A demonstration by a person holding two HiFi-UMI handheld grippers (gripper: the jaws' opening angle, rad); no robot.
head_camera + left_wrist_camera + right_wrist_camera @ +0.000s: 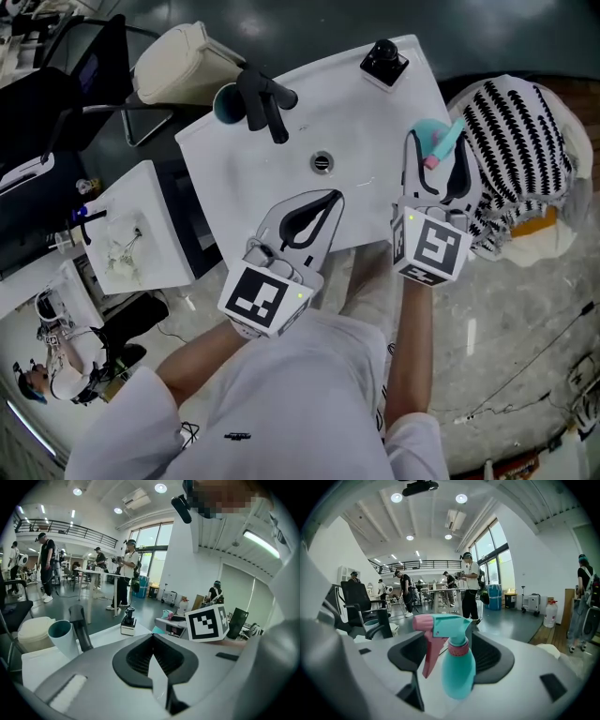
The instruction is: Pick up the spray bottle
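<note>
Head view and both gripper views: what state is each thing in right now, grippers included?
Teal plastic spray bottle with pink trigger: upright between the right gripper's jaws, not clamped.
Right gripper: open, jaws wide on either side of the bottle.
Left gripper: shut, empty.
White cup with teal inside: upright on the white table, looks empty.
</note>
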